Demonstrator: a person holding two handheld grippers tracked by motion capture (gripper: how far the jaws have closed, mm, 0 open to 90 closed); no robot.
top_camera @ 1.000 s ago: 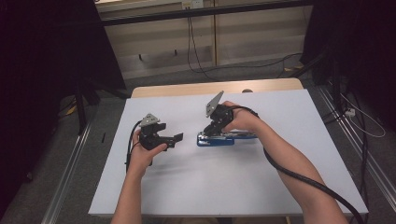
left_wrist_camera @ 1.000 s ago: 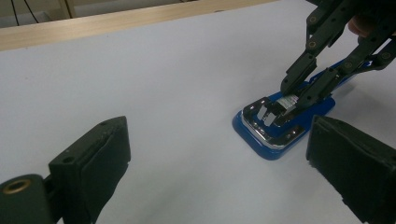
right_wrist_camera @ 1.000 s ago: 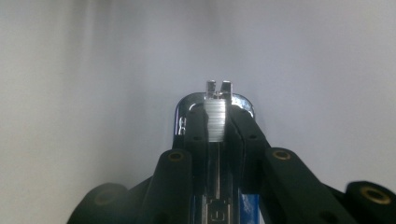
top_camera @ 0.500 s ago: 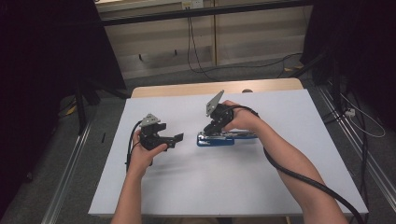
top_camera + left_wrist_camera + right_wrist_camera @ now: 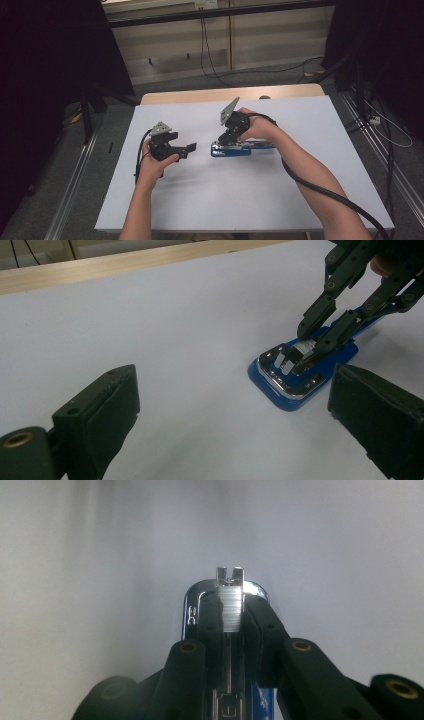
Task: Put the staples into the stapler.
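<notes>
A blue stapler lies opened out on the white table, its chrome magazine facing up. My right gripper points down onto the stapler's left end. Its jaws are shut on a silver strip of staples that sits in the magazine channel. From the left gripper view, the right gripper pinches that strip at the stapler's front. My left gripper hovers left of the stapler and points at it. It stands open with nothing between its pads.
A white sheet covers the table, and a wooden strip runs along its far edge. Cables lie on the floor beyond. Dark stands flank the table, and metal rails run beside it.
</notes>
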